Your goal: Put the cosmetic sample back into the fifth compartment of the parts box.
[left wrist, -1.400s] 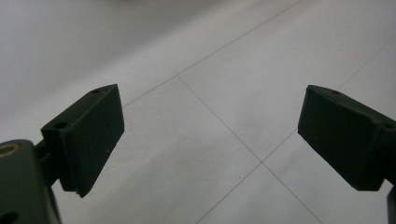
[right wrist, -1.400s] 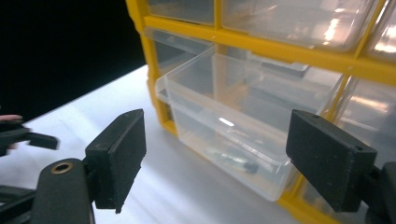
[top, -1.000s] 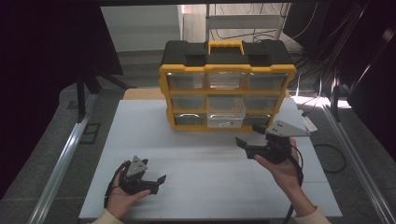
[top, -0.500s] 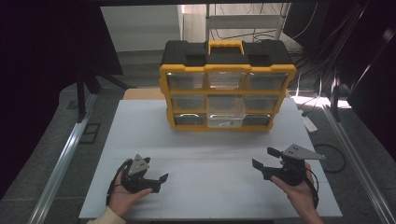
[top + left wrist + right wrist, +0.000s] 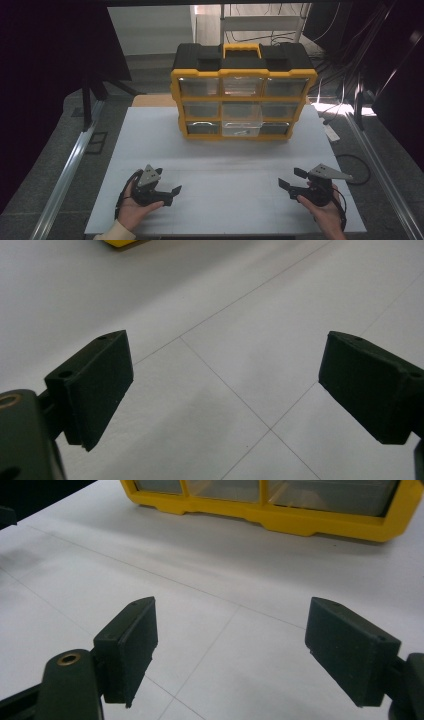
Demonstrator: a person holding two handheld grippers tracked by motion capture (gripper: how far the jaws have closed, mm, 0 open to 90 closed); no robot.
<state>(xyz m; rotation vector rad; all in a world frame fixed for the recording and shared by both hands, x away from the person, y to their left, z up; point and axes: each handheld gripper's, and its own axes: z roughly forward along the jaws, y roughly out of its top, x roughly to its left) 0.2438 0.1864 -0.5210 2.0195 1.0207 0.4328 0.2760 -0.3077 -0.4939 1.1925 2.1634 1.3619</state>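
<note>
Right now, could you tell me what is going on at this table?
A person holds a two-jaw gripper in each hand, low over the near part of the white table. The left gripper and right gripper both stand open with nothing between their jaws. The yellow and black drawer organizer stands upright at the far side, untouched, its middle bottom drawer sticking out slightly.

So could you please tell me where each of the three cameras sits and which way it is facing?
High view: above the person's side, looking forward and down at the white table, the yellow and black plastic drawer organizer, both hands and the left gripper and right gripper.
Left gripper view: on the left gripper, looking along its open jaws at the table.
Right gripper view: on the right gripper, open jaws toward the organizer's base.
Shared: the right gripper view and high view both show the organizer.
</note>
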